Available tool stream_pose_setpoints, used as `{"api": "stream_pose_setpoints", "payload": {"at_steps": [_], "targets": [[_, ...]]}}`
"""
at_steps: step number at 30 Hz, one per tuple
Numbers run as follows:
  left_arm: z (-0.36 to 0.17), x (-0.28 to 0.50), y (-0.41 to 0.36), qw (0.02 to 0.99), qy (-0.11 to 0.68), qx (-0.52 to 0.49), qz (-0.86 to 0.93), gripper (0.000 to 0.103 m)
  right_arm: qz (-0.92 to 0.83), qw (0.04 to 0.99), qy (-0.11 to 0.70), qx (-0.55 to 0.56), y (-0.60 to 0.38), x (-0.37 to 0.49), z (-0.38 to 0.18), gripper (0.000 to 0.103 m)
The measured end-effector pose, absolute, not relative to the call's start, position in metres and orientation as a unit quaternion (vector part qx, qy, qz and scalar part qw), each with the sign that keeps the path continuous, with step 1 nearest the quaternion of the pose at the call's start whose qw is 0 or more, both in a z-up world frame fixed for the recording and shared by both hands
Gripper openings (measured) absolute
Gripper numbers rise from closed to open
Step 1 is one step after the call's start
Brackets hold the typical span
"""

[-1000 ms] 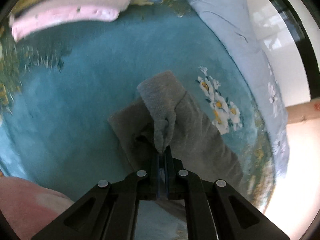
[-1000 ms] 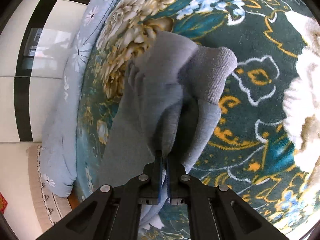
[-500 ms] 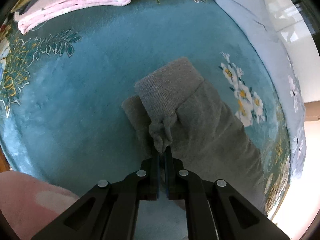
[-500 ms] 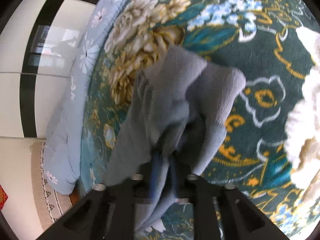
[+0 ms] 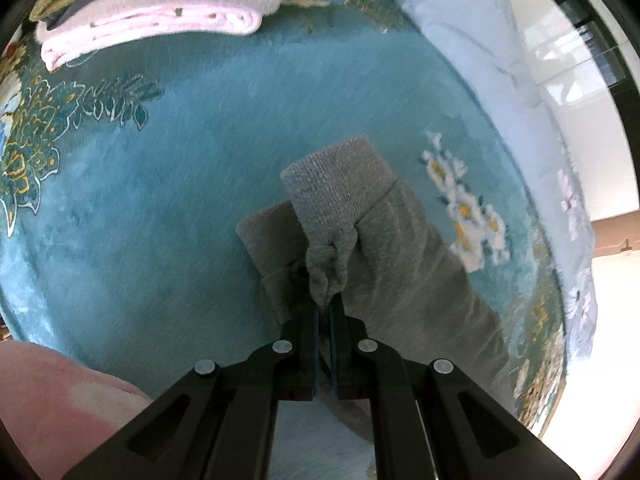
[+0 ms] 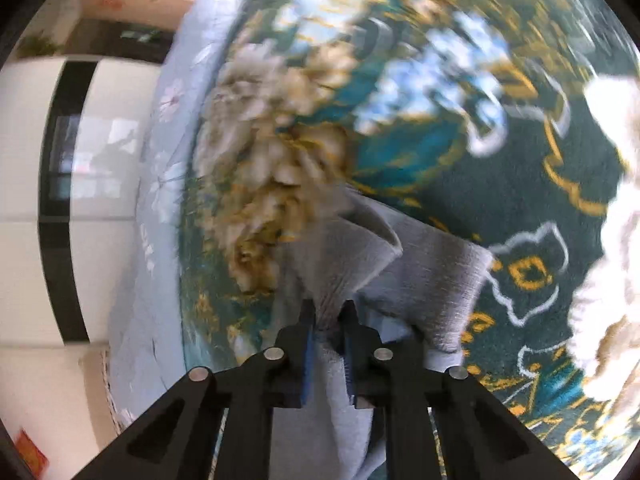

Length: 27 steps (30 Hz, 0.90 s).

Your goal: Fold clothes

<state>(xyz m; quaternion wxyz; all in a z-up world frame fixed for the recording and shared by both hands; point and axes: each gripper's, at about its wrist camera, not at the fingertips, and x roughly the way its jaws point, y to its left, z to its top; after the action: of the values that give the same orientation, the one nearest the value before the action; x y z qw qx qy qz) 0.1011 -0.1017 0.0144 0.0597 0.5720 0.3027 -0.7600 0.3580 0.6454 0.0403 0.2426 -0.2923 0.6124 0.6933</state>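
A grey garment (image 5: 384, 240) lies on a teal floral blanket (image 5: 180, 208), its ribbed cuff bunched at the tips of the left hand-held gripper (image 5: 327, 306), pinched nearly closed on it. The right hand-held gripper (image 6: 329, 316), slightly parted, has grey cloth (image 6: 360, 248) between its fingers.
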Motion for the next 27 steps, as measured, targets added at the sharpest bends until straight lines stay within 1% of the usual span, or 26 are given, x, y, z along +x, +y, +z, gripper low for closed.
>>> {"api": "stream_pose_setpoints", "payload": {"at_steps": [2,4,7,9,12,14,17,18,19,20,22,24,25,27], "targets": [[0.017,0.102,-0.103,0.061,0.304,0.566,-0.764,0.004,0.749,0.197,0.574,-0.264,0.64,0.361,0.07,0.011],[0.018,0.102,-0.103,0.066,0.301,0.566,-0.765,0.004,0.77,0.184,0.555,-0.257,0.635,0.372,0.078,0.011],[0.012,0.098,-0.098,0.08,0.281,0.586,-0.756,0.004,0.71,0.237,0.573,-0.335,0.64,0.382,0.03,0.011],[0.009,0.097,-0.095,0.086,0.267,0.599,-0.75,0.004,0.673,0.26,0.6,-0.346,0.642,0.391,0.001,0.011],[0.006,0.098,-0.097,0.092,0.265,0.609,-0.742,0.004,0.667,0.264,0.605,-0.345,0.644,0.391,-0.003,0.011],[0.006,0.098,-0.095,0.096,0.259,0.612,-0.741,0.004,0.669,0.264,0.604,-0.344,0.645,0.389,-0.002,0.014],[0.006,0.098,-0.096,0.095,0.261,0.609,-0.743,0.004,0.68,0.252,0.602,-0.335,0.647,0.39,0.007,0.016],[0.006,0.098,-0.096,0.094,0.262,0.609,-0.743,0.004,0.684,0.247,0.601,-0.331,0.647,0.391,0.011,0.02],[0.006,0.098,-0.096,0.094,0.263,0.608,-0.743,0.004,0.688,0.246,0.598,-0.33,0.647,0.393,0.015,0.028],[0.006,0.098,-0.096,0.093,0.264,0.608,-0.743,0.004,0.691,0.25,0.592,-0.332,0.647,0.397,0.018,0.032],[0.006,0.098,-0.096,0.092,0.264,0.609,-0.742,0.004,0.69,0.256,0.588,-0.336,0.646,0.405,0.018,0.046],[0.006,0.098,-0.095,0.092,0.265,0.61,-0.741,0.004,0.682,0.252,0.599,-0.336,0.644,0.412,0.012,0.051],[0.006,0.098,-0.092,0.097,0.268,0.608,-0.741,0.004,0.677,0.249,0.606,-0.334,0.644,0.415,0.008,0.056],[0.006,0.098,-0.093,0.095,0.269,0.607,-0.741,0.004,0.667,0.243,0.622,-0.33,0.642,0.417,0.0,0.058]]}}
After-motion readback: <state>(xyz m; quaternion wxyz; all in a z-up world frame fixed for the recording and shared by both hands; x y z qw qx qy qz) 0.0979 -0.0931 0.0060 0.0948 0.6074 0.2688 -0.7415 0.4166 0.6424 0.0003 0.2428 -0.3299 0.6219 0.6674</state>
